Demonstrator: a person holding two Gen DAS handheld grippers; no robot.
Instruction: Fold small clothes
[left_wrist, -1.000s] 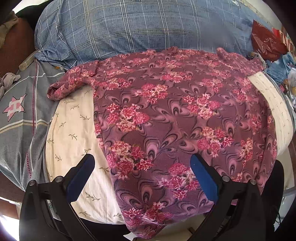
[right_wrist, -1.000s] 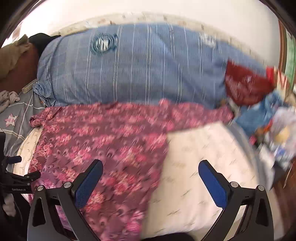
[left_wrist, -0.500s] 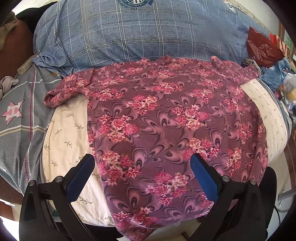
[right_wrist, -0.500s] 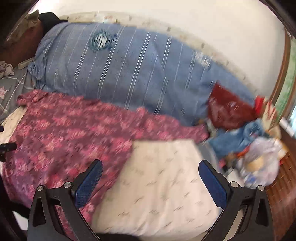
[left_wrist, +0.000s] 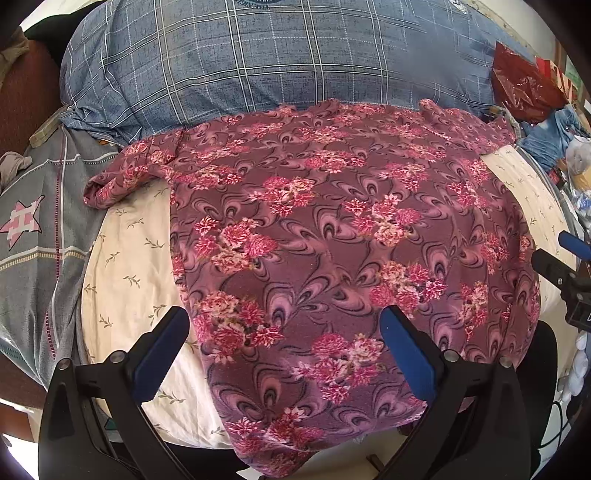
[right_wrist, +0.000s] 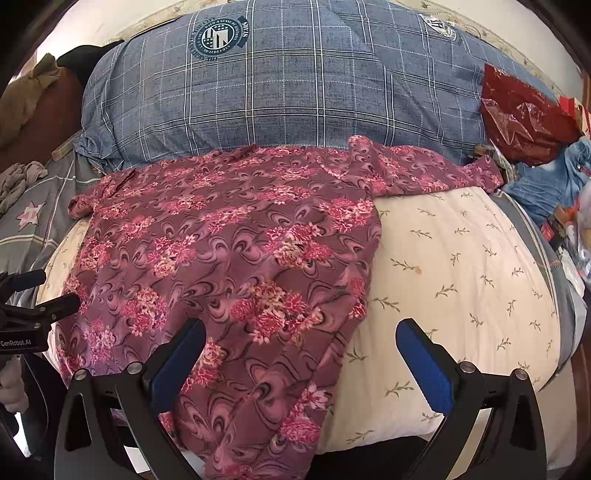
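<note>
Right hand-held gripper (right_wrist: 299, 358) back over the floral garment (right_wrist: 229, 258), empty.

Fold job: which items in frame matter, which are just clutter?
Job:
floral top, spread flat
cream pillow beneath it
left gripper, open
right gripper, open

Lying about:
blue plaid pillow
red plastic bag
blue denim garment
grey star-print sheet

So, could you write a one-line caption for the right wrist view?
Open right gripper above a floral garment spread on a cream leaf-print cushion, blue plaid pillow behind.
</note>
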